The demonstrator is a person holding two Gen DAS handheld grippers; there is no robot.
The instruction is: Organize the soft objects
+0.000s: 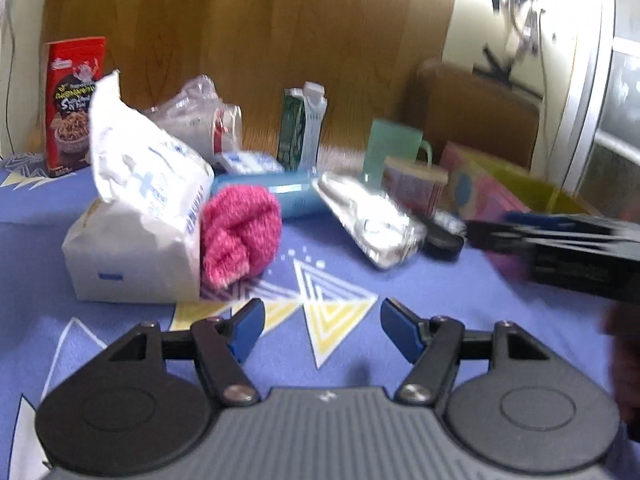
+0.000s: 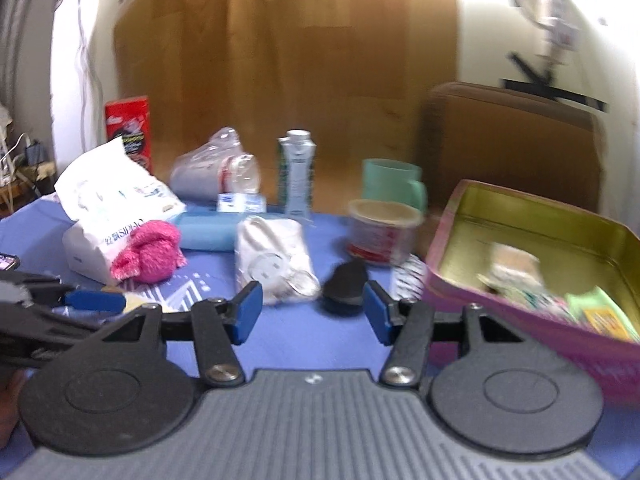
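Left hand-held gripper (image 1: 322, 330), foreground: blue pads spread, nothing between them, above the blue patterned tabletop (image 1: 360, 320). Right hand-held gripper (image 2: 313, 312): pads likewise spread and empty. The pink knitted bundle (image 1: 240, 234) lies on the cloth, touching the white tissue pack (image 1: 136, 216) on its left; a blue pouch (image 1: 276, 196) lies just behind it. A clear bag of white items (image 2: 276, 260) lies right of the bundle, beside a dark oval object (image 2: 346, 282). At right, an open pink tin (image 2: 532, 280) with a gold interior holds small packets. Cartons, cups and a red box stand behind.
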